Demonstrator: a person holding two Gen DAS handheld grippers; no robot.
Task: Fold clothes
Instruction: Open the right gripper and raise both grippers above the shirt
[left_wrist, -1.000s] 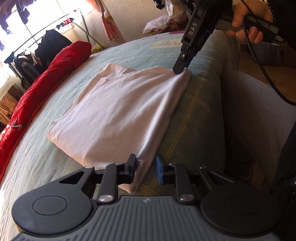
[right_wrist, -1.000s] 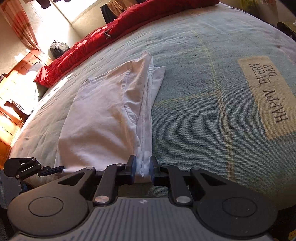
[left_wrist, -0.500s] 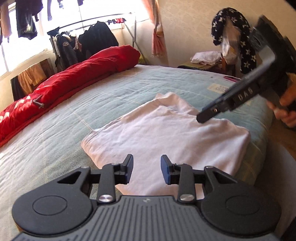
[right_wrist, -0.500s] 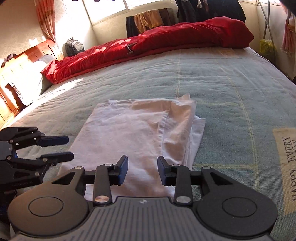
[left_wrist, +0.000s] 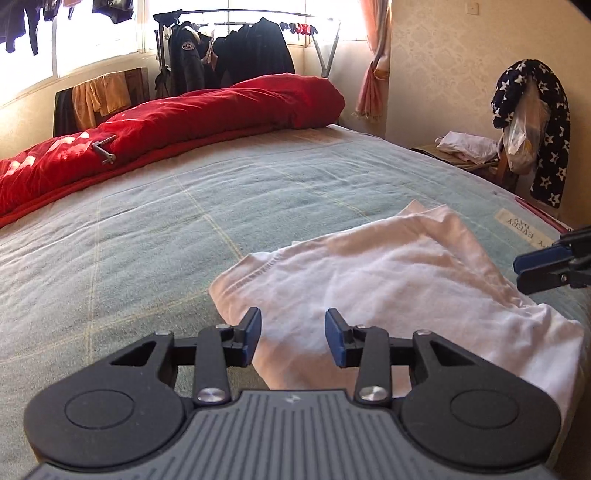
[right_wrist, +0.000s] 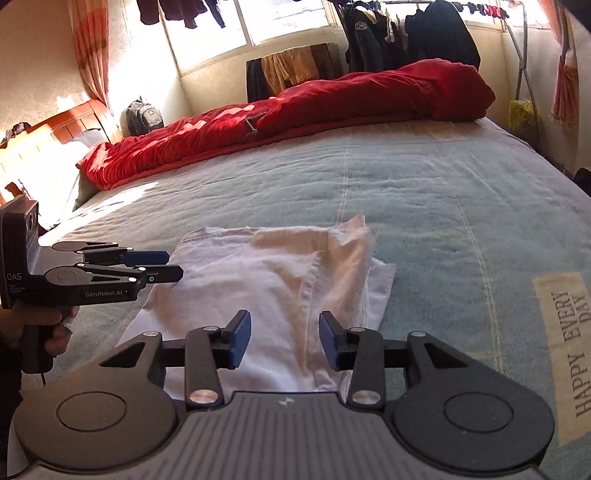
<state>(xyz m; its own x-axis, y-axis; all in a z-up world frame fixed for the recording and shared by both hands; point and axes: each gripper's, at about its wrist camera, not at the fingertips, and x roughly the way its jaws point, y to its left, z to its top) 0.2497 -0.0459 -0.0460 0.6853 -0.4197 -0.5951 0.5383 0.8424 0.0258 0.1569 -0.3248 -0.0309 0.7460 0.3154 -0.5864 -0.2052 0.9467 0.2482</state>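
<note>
Both grippers hover above the near edge of a folded white garment (right_wrist: 273, 295), and their jaws are opening with no cloth between them. From its own camera, the left gripper (left_wrist: 293, 338) has its blue pads (left_wrist: 251, 336) apart over the near left corner of the garment. From the right wrist camera it (right_wrist: 162, 264) comes in from nine o'clock, and a hand (right_wrist: 51, 332) grips its handle. The right gripper (right_wrist: 284, 339) also has its pads apart, above the near edge of the cloth. In the left view it (left_wrist: 524, 269) shows only as two tips at three o'clock, above the right side of the garment.

The garment lies flat on a pale blue-green bedspread (right_wrist: 424, 192), close to the near edge of the bed, with one narrower layer folded over its right part. At three o'clock of the garment, in the right view, is a beige patch (right_wrist: 565, 354) with the words "HAPPY EVERY DAY". At twelve o'clock, along the far side of the bed, lies a red quilt (left_wrist: 177, 129). Behind it stands a clothes rack (left_wrist: 236, 48) with dark jackets before a bright window.
</note>
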